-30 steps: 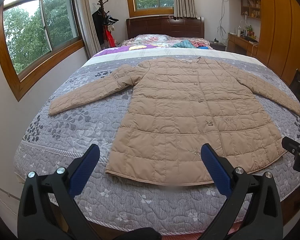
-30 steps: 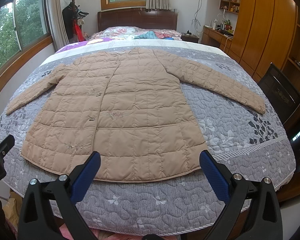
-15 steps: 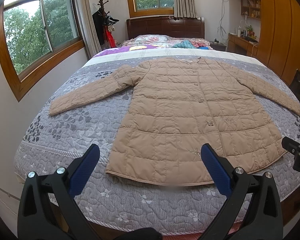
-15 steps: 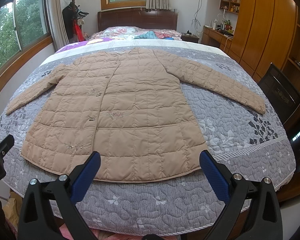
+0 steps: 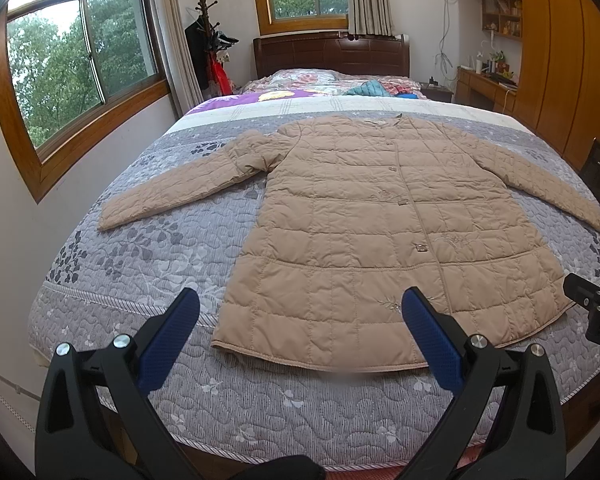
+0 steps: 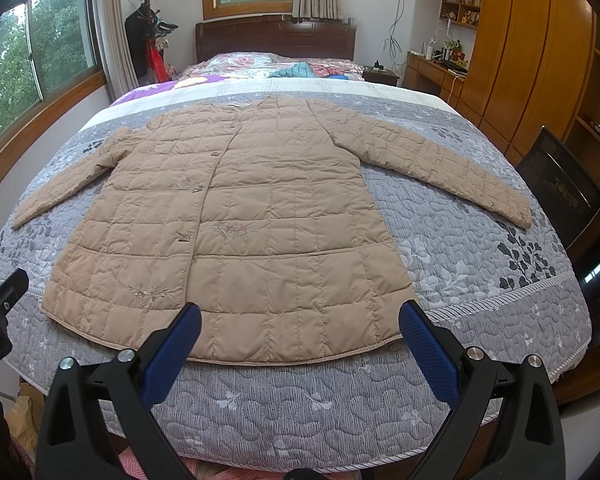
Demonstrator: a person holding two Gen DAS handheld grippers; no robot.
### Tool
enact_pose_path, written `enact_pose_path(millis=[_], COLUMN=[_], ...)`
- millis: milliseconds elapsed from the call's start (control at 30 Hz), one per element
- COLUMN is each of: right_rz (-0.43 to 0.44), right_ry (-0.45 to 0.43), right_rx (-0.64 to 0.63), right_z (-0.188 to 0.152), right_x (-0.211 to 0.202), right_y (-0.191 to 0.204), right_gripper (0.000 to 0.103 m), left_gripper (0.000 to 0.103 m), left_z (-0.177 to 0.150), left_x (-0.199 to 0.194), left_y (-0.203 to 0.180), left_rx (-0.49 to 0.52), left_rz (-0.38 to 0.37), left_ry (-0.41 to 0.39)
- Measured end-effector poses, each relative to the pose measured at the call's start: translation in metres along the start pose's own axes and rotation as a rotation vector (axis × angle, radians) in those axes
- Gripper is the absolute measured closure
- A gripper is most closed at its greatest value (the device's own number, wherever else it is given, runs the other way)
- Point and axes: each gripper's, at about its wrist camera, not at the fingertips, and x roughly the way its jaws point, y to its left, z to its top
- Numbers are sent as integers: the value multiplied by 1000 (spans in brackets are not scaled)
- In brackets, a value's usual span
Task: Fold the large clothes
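- A tan quilted coat (image 5: 384,236) is laid flat, front up, on the grey floral bedspread (image 5: 148,248) of a bed, ahead of both claws, with the collar on the far side and the hem on the near side.
- Both sleeves are spread outward across the bedspread, one to each side of the coat body.
- The left claw (image 5: 300,332) is held with its blue-padded fingers (image 5: 168,340) wide apart; nothing is gripped, and it is kept above the near edge of the bed, short of the hem.
- The right claw (image 6: 300,332) is likewise held spread apart and unloaded, its pads seen over the hem's right part.
- In the left view, part of the right claw is seen at the right margin, beside the coat's lower corner.
- A dark wooden headboard (image 6: 276,38) is seen beyond the coat, at the bed's far end.
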Motion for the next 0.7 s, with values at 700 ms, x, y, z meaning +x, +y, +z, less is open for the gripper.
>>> enact_pose_path(millis=[700], right_rz=[8], right_ry=[-1], right_rx=[-6], right_z=[1], right_x=[2], right_y=[3], right_gripper=[4], left_gripper=[3], left_z=[-1], left_x=[1], left_y=[0], left_rx=[-1], left_rz=[-1], left_ry=[0])
